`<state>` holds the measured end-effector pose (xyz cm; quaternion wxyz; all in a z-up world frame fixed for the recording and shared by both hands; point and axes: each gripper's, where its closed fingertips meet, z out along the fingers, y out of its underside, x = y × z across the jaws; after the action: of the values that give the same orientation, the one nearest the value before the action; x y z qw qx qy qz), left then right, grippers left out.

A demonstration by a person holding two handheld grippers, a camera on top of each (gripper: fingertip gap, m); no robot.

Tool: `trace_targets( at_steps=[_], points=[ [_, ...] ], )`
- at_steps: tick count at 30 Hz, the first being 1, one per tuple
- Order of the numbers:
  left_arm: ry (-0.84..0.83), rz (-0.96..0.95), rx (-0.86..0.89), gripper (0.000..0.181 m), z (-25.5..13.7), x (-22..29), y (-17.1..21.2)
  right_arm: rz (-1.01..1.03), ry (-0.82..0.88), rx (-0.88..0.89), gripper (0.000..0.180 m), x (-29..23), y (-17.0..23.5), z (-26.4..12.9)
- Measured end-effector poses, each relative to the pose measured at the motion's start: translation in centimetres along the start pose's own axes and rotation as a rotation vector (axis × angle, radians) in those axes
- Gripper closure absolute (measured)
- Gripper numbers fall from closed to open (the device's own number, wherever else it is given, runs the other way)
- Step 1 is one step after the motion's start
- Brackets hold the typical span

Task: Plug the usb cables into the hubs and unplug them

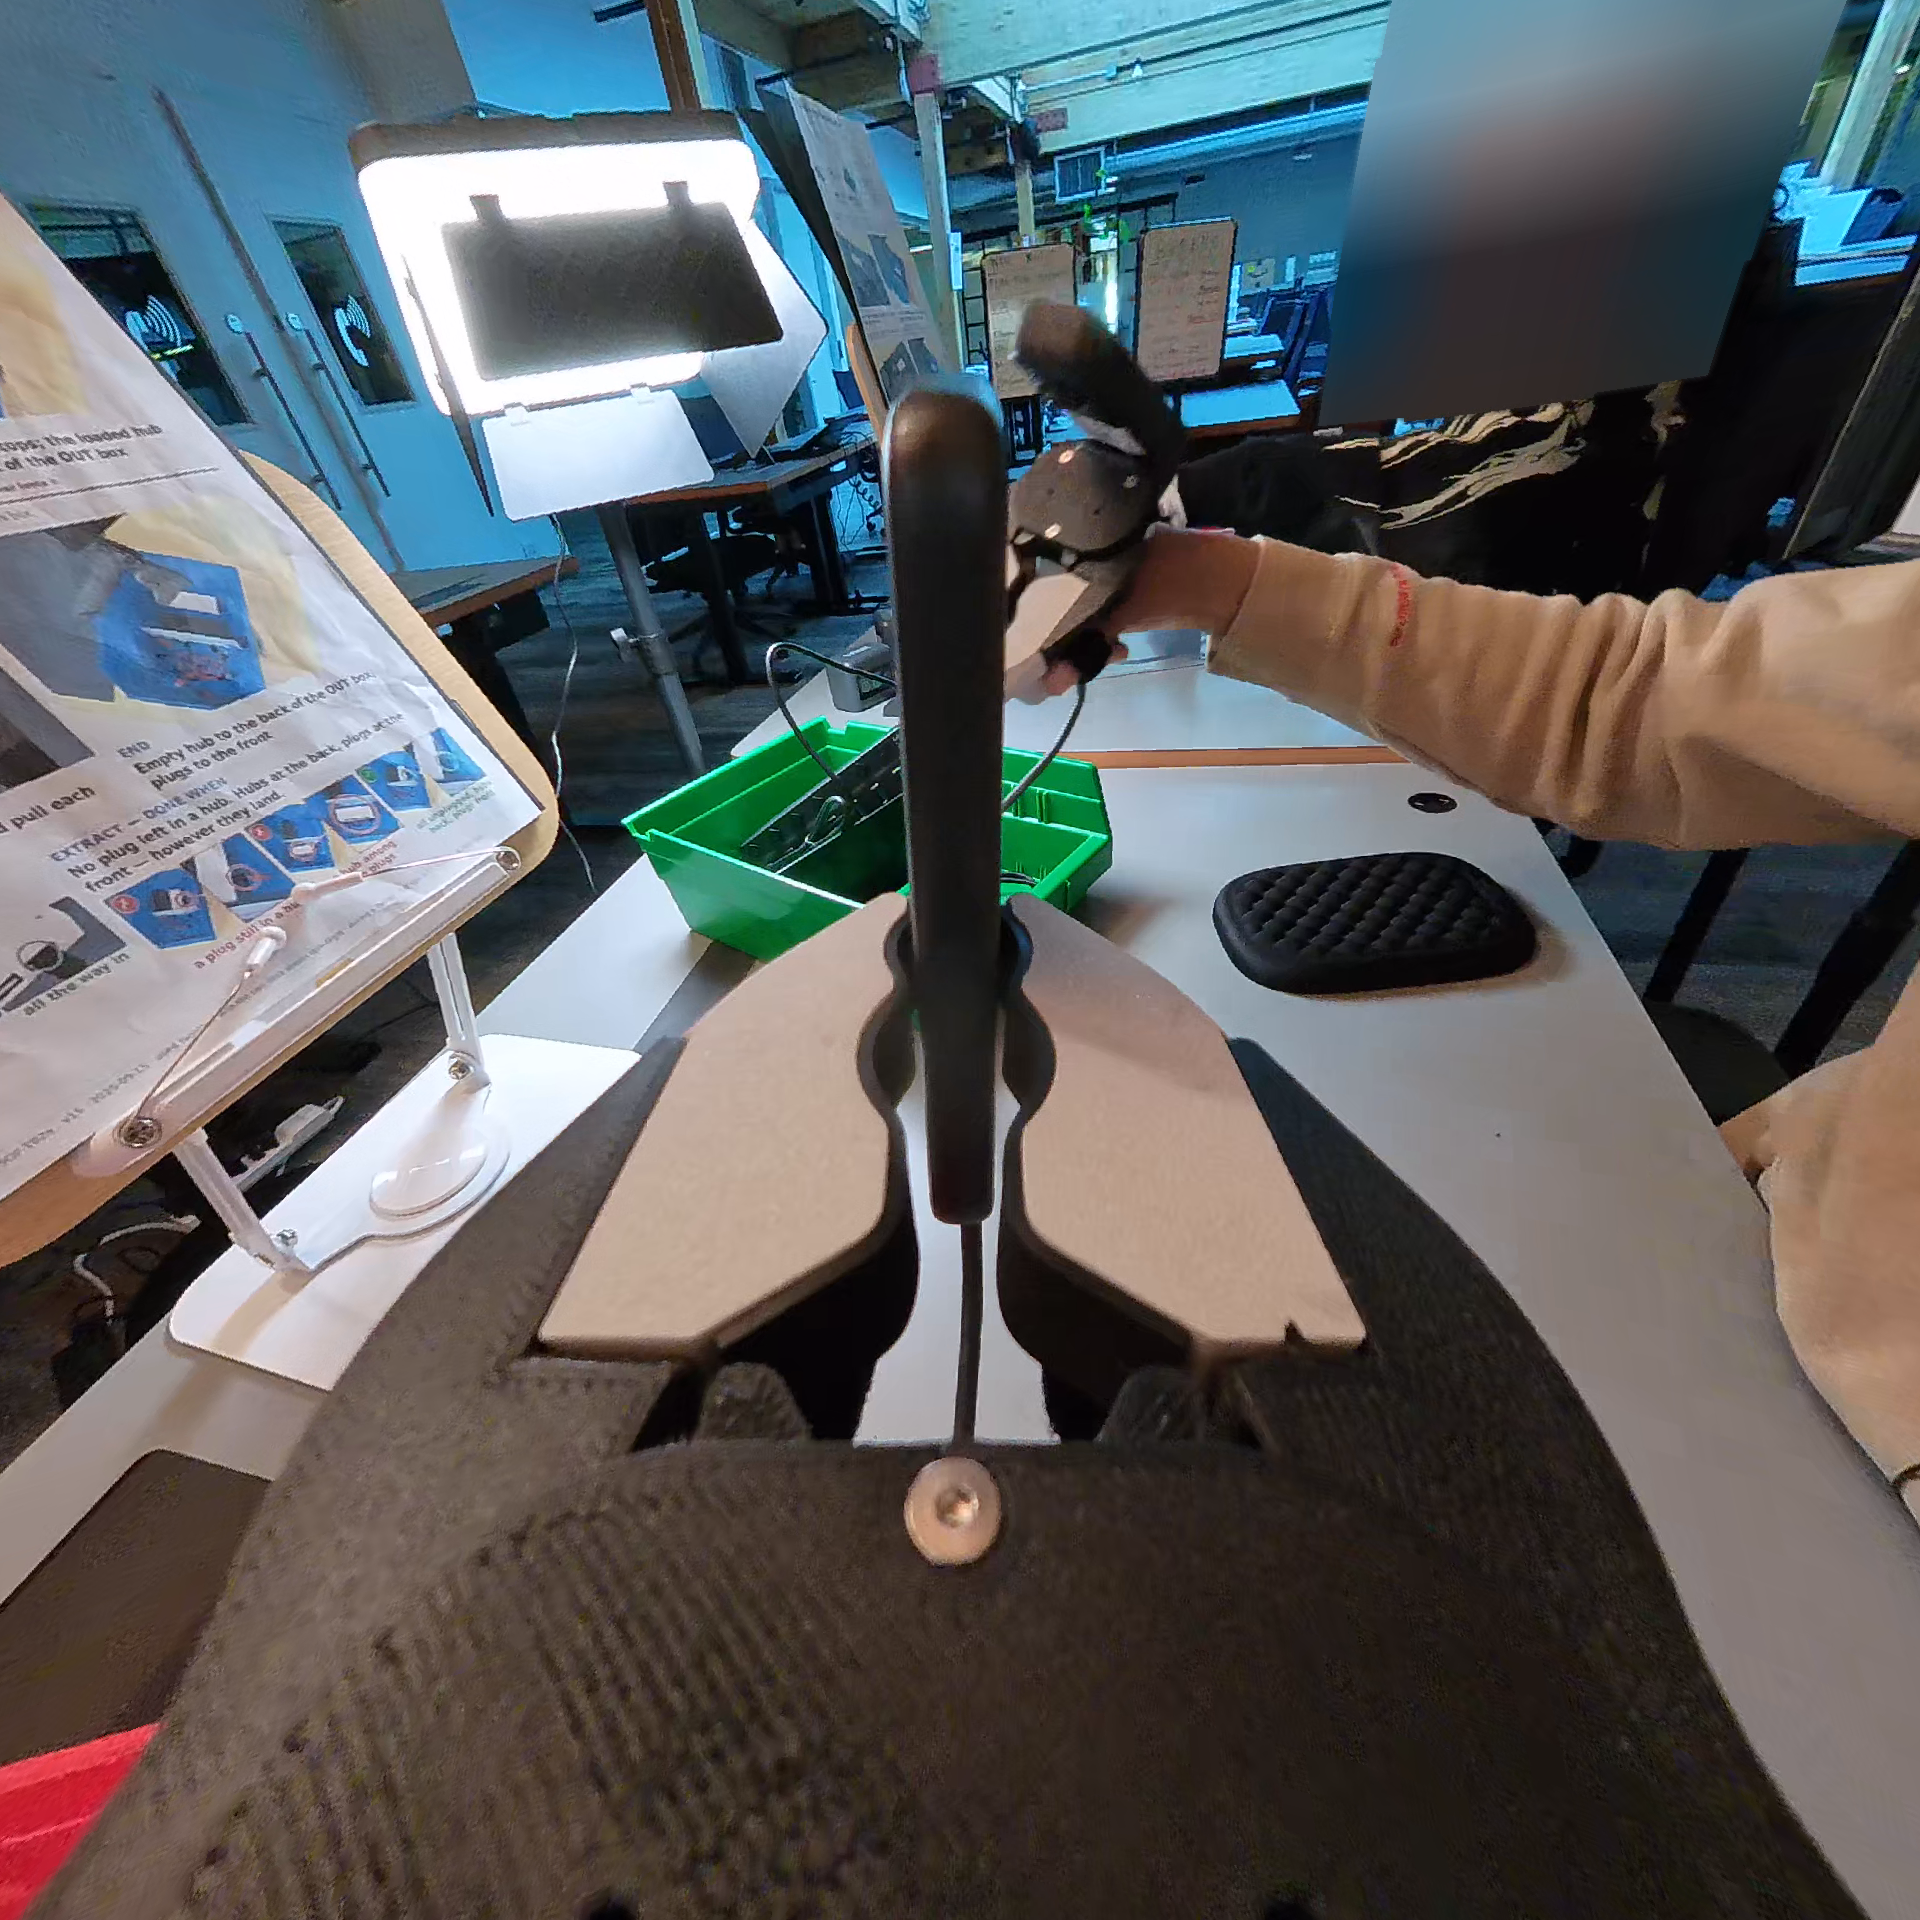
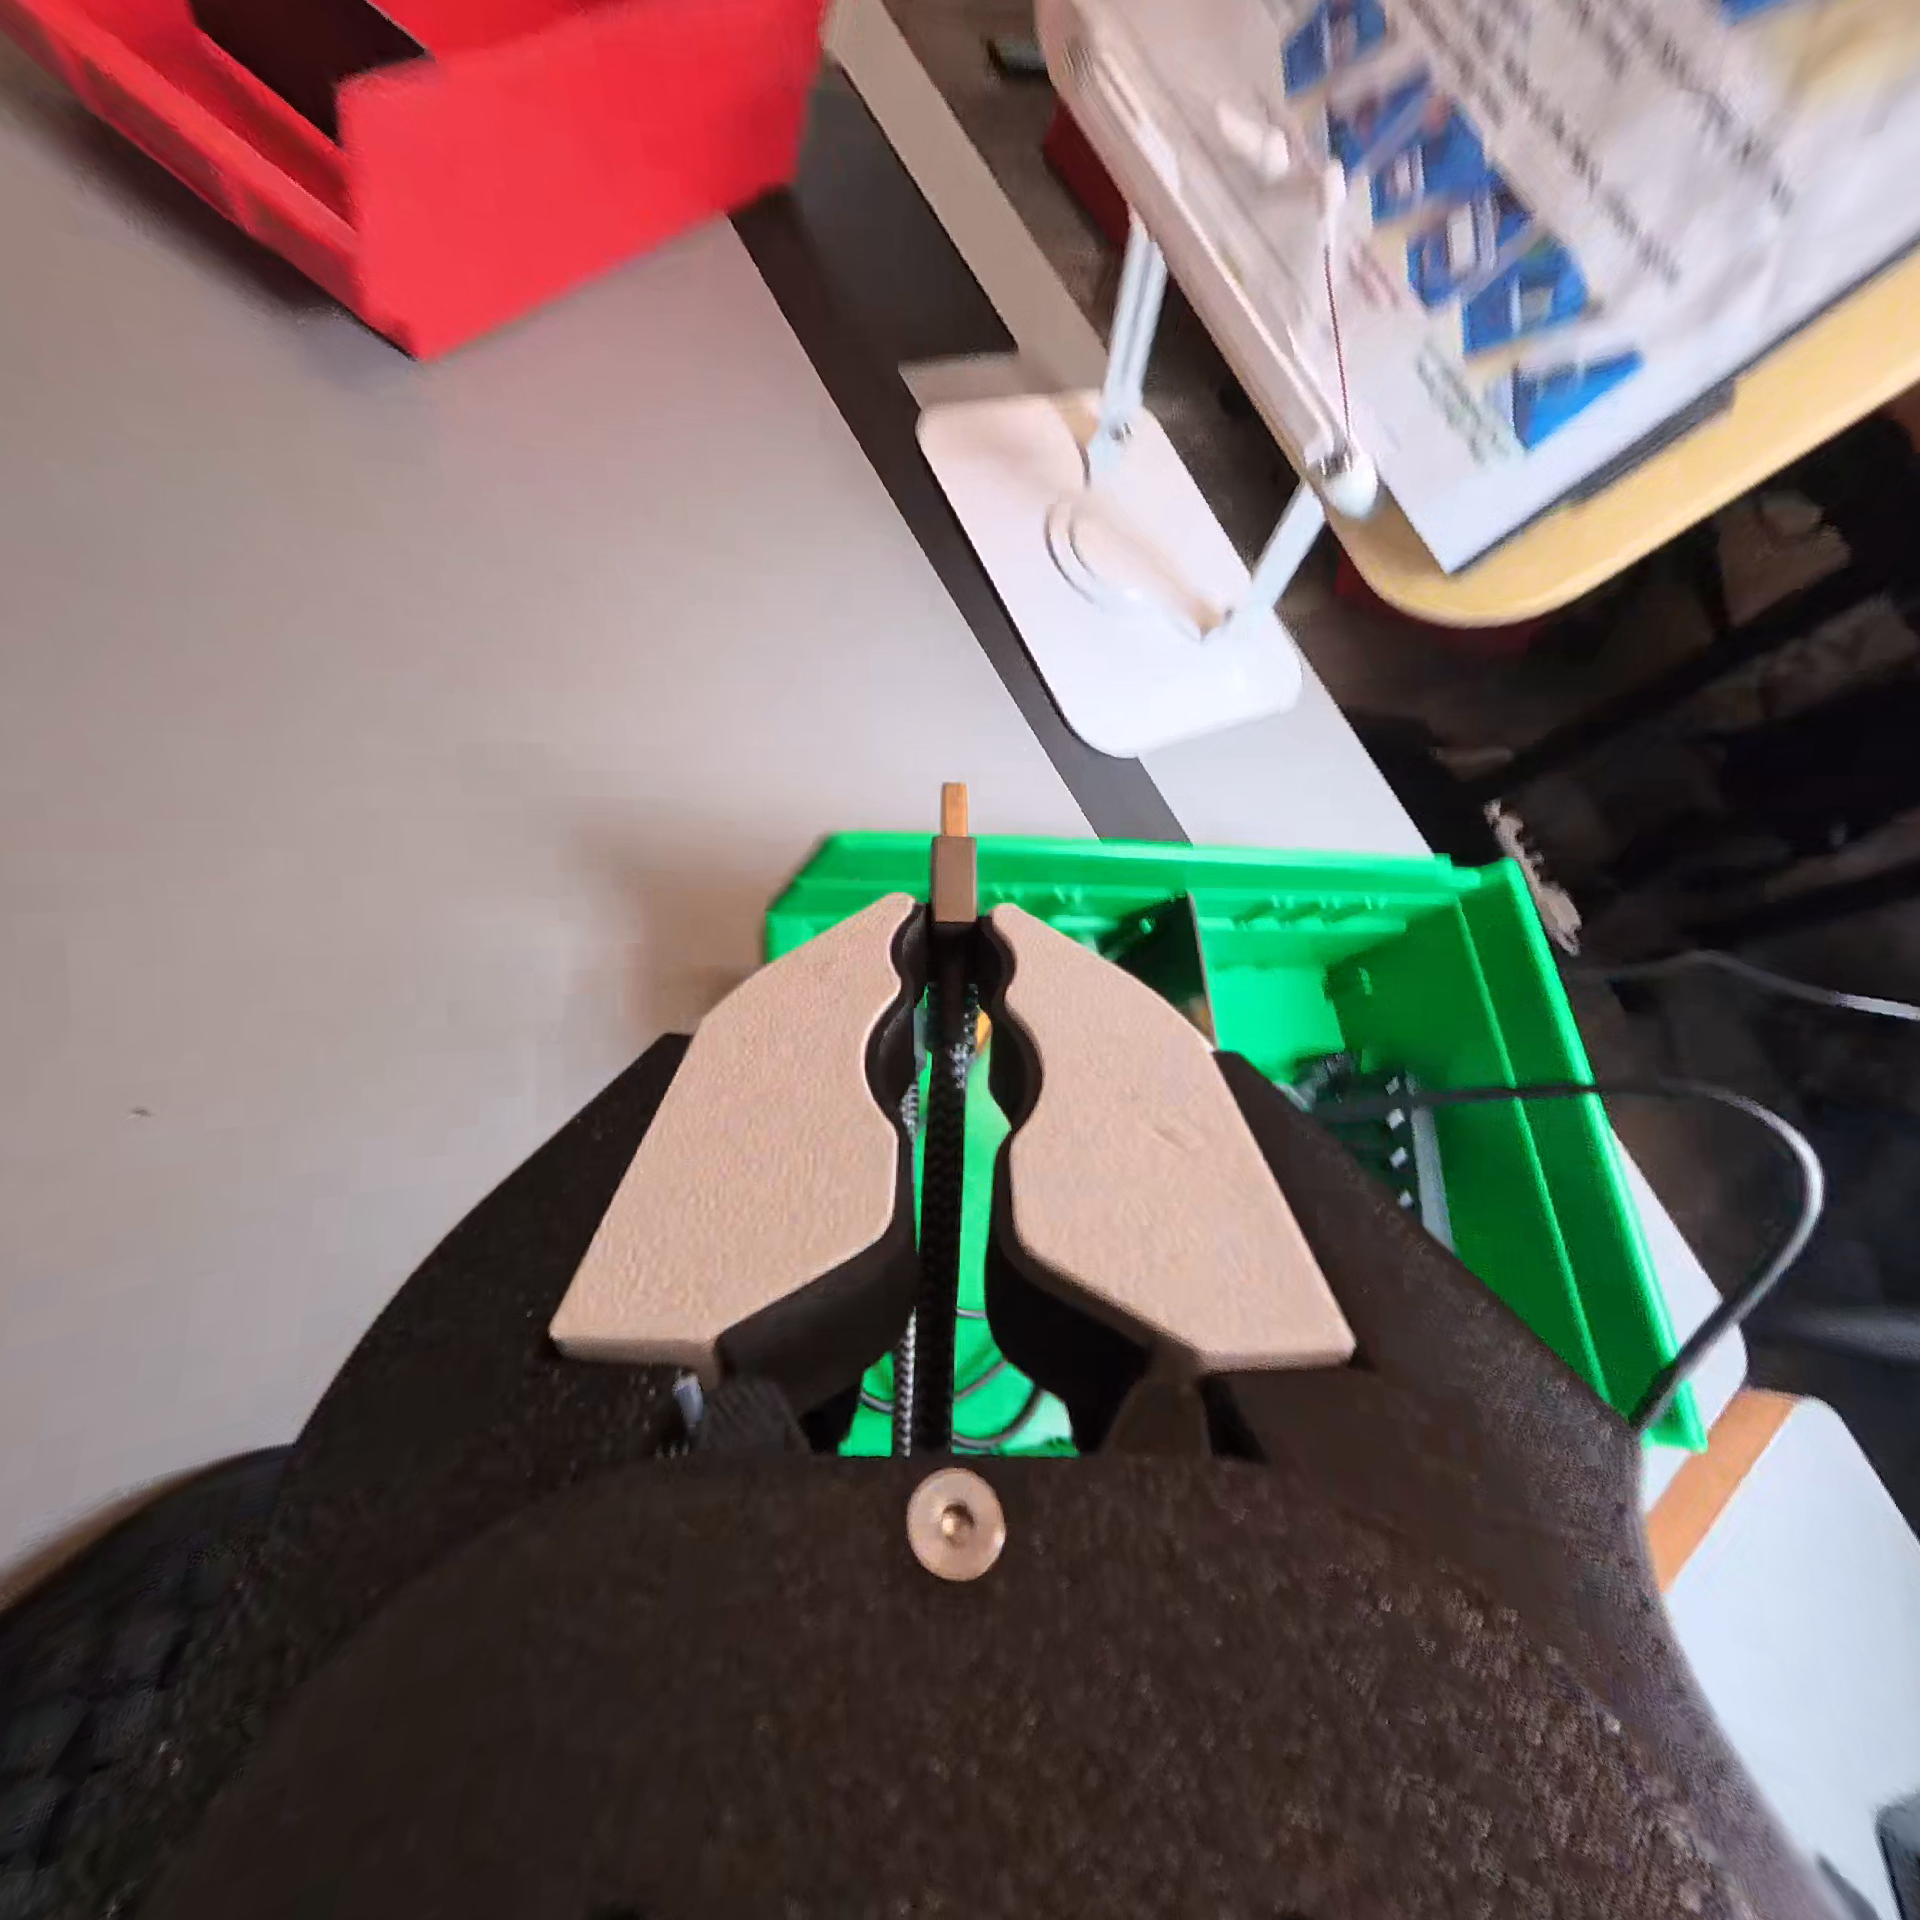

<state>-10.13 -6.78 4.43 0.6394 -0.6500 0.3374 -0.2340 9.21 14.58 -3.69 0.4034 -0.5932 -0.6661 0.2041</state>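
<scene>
Looking along the left gripper (image 1: 956, 935), we see its fingers (image 1: 769, 1132) clamped on a black hub (image 1: 943, 727) standing upright above the grey bench (image 1: 1455, 1091), its thin cord trailing back between them. Beyond sits a green bin (image 1: 748, 883), with the right gripper (image 1: 1070, 623) raised over it. In the right wrist view, our fingers (image 2: 1132, 1164) pinch a braided cable (image 2: 933, 1195) just behind its plug (image 2: 954, 873), over the green bin (image 2: 1351, 935); a red bin (image 2: 540, 166) lies farther off.

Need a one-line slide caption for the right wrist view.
Right hand-held gripper shut on a braided USB cable, plug protruding, above the green bin.
</scene>
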Motion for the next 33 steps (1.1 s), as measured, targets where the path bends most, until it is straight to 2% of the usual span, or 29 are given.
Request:
trace_targets(
  at_steps=[7, 9, 11, 14, 17, 23, 28, 33],
  points=[
    [-0.012, -0.029, -0.023, 0.168, 0.8, -0.3, 0.7, 0.015, 0.068, -0.227, 0.171, 3.6, 7.6, 5.4],
    [-0.012, -0.044, -0.031, 0.168, 1.1, -0.4, 1.0, 0.015, 0.090, -0.256, 0.170, 3.9, 8.6, 6.1],
    [-0.010, -0.052, -0.041, 0.168, 1.5, -0.4, 1.3, 0.023, 0.103, -0.248, 0.159, 3.9, 8.4, 6.1],
    [-0.008, -0.065, -0.053, 0.168, 2.1, -0.4, 1.8, 0.038, 0.109, -0.170, 0.152, 3.5, 6.4, 5.1],
    [0.006, -0.068, -0.067, 0.168, 3.0, -0.2, 2.3, 0.039, 0.079, -0.029, 0.151, 1.7, 2.7, 3.5],
    [0.057, -0.059, -0.114, 0.169, 5.3, 1.4, 3.6, -0.030, -0.081, 0.228, 0.151, -6.2, -5.1, 1.2],
    [0.118, -0.043, -0.153, 0.168, 7.9, 3.4, 5.0, -0.123, -0.191, 0.326, 0.151, -12.7, -9.7, 0.7],
    [0.192, -0.018, -0.201, 0.169, 10.2, 6.1, 6.3, -0.134, -0.281, 0.356, 0.147, -16.3, -12.0, 1.3]
  ],
)
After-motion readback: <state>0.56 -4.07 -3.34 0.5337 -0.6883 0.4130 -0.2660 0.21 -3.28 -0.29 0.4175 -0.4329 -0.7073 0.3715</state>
